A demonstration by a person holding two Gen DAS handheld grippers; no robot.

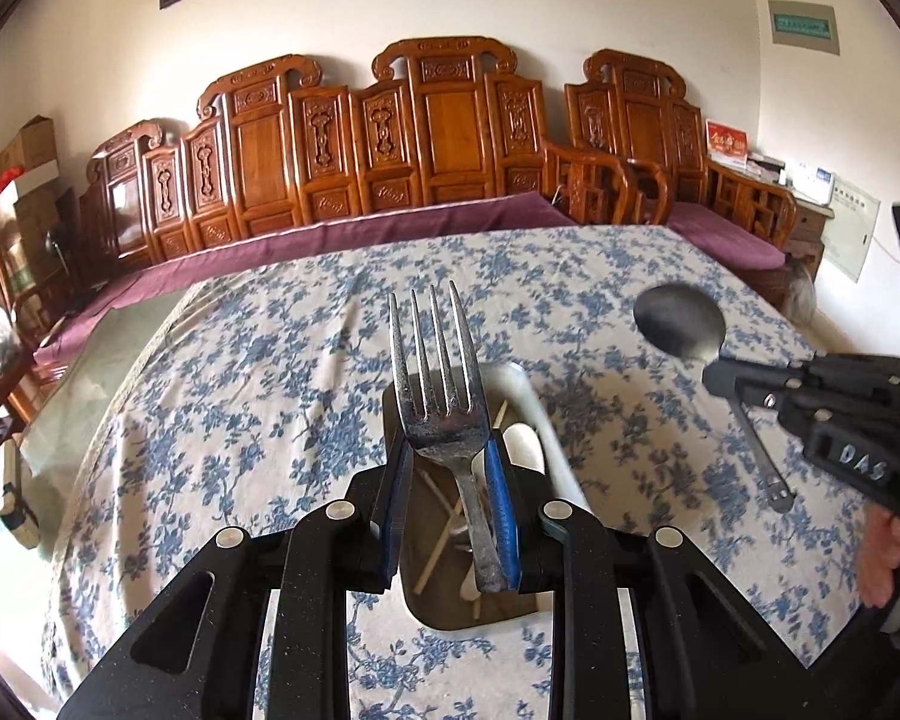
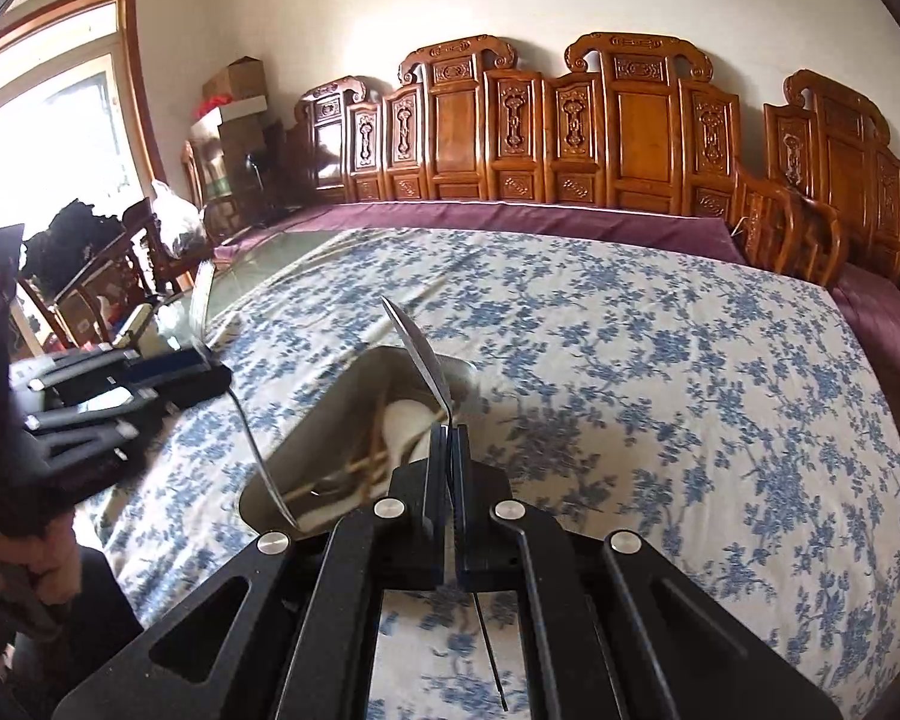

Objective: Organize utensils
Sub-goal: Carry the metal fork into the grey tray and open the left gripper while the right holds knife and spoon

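Both grippers are up over the blue-flowered tablecloth (image 1: 270,372). The left gripper (image 1: 450,462) is clamped narrow on a fork (image 1: 441,396), tines pointing to twelve o'clock. Off at its three o'clock, the right gripper (image 1: 720,372) pinches a spoon (image 1: 678,321) tight at the neck, bowl raised. Below them sits the metal tray (image 2: 354,378), with chopsticks (image 2: 354,468) and a white spoon (image 2: 405,420) inside.

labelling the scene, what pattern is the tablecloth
Blue flowers on white, on the tablecloth; clearest in the right wrist view.
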